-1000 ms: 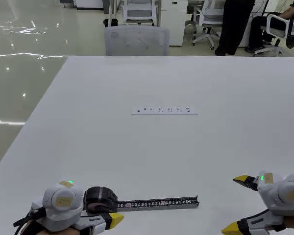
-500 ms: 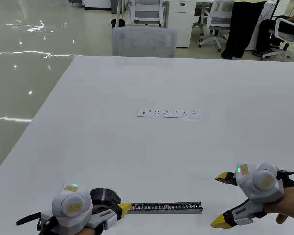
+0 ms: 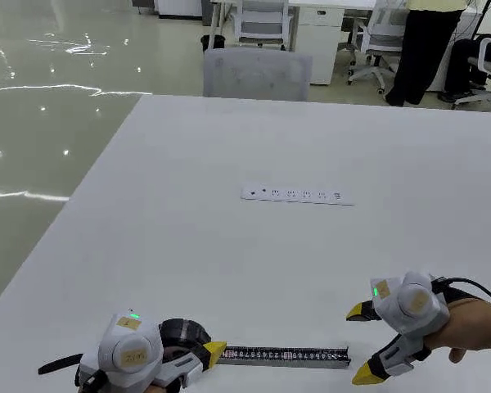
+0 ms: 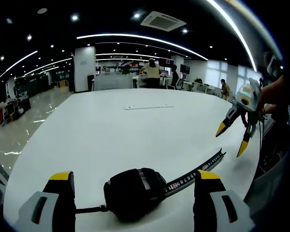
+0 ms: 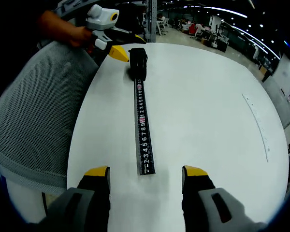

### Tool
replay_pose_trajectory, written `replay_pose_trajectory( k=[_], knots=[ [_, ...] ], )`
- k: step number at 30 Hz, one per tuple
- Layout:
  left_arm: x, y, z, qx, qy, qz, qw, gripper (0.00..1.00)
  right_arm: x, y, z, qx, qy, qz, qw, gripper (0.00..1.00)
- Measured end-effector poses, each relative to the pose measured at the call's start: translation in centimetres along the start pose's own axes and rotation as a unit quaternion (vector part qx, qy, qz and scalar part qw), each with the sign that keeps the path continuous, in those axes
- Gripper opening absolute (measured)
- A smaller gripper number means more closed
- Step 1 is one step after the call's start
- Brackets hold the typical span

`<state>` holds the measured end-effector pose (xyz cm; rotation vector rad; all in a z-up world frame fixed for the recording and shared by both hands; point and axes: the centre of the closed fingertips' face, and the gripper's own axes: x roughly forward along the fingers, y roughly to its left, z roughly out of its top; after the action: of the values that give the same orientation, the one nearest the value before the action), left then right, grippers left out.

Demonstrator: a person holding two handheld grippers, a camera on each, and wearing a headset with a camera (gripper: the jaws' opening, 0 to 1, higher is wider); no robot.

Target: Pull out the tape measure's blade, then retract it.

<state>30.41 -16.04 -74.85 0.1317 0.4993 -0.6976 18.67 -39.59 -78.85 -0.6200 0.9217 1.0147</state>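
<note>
- The left gripper (image 4: 134,176) sits at the near edge of the table (image 3: 229,246). Its jaws are spread wide and straddle the tape measure's case (image 4: 135,191) with a gap on each side, so nothing holds the case.
- Likely risk: with the case loose, a tug or push on the blade (image 3: 286,355) would probably drag the whole tape measure along the table instead of moving the blade. The case is near the table's edge and could slide off.
- The right gripper (image 5: 146,170) is also spread wide. The blade's free end lies between its yellow tips, and no jaw touches it.
- Likely risk: the blade lies flat and thin on the table, so the closing jaws may scrape the tabletop or slip off the end. If it is let go under spring tension it could whip back and twist. I cannot tell whether a lock is set.
- The case is black, rounded and compact. The blade is a dark strip with white numerals and a few red marks, and it lies straight and partly drawn out towards the right gripper.
- Farther off, a white power strip (image 3: 293,195) sits mid-table, well apart from the work. A grey chair (image 3: 256,74) stands at the far edge.
</note>
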Motion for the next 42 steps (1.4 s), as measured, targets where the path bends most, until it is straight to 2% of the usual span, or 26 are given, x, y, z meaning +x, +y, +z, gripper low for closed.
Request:
replay_pose_trajectory(
  k=[1, 4, 7, 12, 17, 24, 31, 42],
  knots=[
    [0.1, -0.2, -0.2, 0.0, 0.003, -0.003, 1.0, 1.0, 0.2, 0.0, -0.1, -0.012, 0.005, 0.002, 0.9999, 0.57],
    [0.1, -0.6, -0.1, 0.018, 0.003, -0.006, 0.9998, 1.0, 0.7, 0.0, -0.4, -0.012, 0.011, 0.01, 0.9998, 0.49],
    [0.2, -0.9, -0.2, 0.022, 0.005, -0.01, 0.9997, 1.0, 1.1, -0.1, -0.7, -0.01, 0.017, 0.015, 0.9997, 0.45],
    [0.2, -0.6, -0.3, 0.017, 0.006, -0.007, 0.9998, 1.0, 1.7, -0.2, -1.2, -0.002, 0.022, 0.018, 0.9996, 0.33],
    [0.2, -0.2, 0.0, 0.013, 0.001, -0.001, 0.9999, 0.99, 2.3, -0.1, -1.6, 0.004, 0.028, 0.024, 0.9993, 0.27],
    [0.2, -0.1, -0.2, 0.008, 0.004, -0.001, 1.0, 0.98, 2.8, 0.1, -2.0, -0.003, 0.035, 0.026, 0.999, 0.25],
    [0.2, -0.1, -0.3, -0.002, 0.009, -0.001, 1.0, 0.96, 3.0, 0.0, -1.7, -0.007, 0.033, 0.021, 0.9992, 0.16],
    [0.2, -0.1, -0.6, -0.007, 0.017, -0.001, 0.9998, 0.93, 2.9, 0.3, -1.7, -0.02, 0.024, 0.021, 0.9993, 0.15]
  ],
)
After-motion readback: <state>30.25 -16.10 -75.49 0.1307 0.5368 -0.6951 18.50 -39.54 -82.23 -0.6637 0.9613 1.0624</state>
